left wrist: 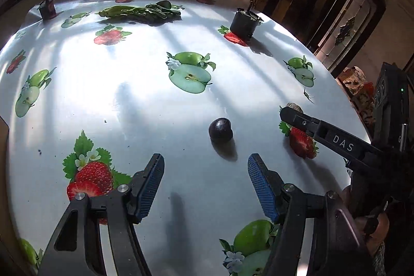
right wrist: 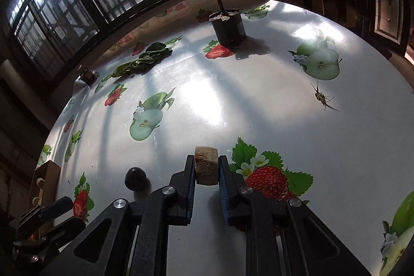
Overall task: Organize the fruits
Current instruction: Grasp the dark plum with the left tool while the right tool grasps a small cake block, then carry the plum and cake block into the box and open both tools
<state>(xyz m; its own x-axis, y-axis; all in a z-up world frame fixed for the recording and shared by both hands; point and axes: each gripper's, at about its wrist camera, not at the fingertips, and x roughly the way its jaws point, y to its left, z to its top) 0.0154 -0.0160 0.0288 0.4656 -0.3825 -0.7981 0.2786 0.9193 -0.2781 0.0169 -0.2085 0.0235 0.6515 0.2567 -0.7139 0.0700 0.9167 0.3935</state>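
Observation:
A small dark round fruit [left wrist: 220, 129] lies on the fruit-print tablecloth, a short way ahead of my left gripper [left wrist: 205, 167], which is open and empty. The fruit also shows in the right wrist view [right wrist: 135, 178], to the left of the fingers. My right gripper [right wrist: 206, 167] is shut on a small brown, rough cylindrical piece [right wrist: 206, 167], held low over the table. In the left wrist view the right gripper [left wrist: 289, 111] reaches in from the right with the brown piece [left wrist: 293, 105] at its tip.
A bunch of green leaves [left wrist: 139, 11] lies at the far side. A dark cylindrical pot [left wrist: 244, 23] stands far right, a small dark container [left wrist: 47, 7] far left. A small insect-like thing [right wrist: 320, 95] sits near the right edge. A wooden object [right wrist: 42, 180] is beside the table's left edge.

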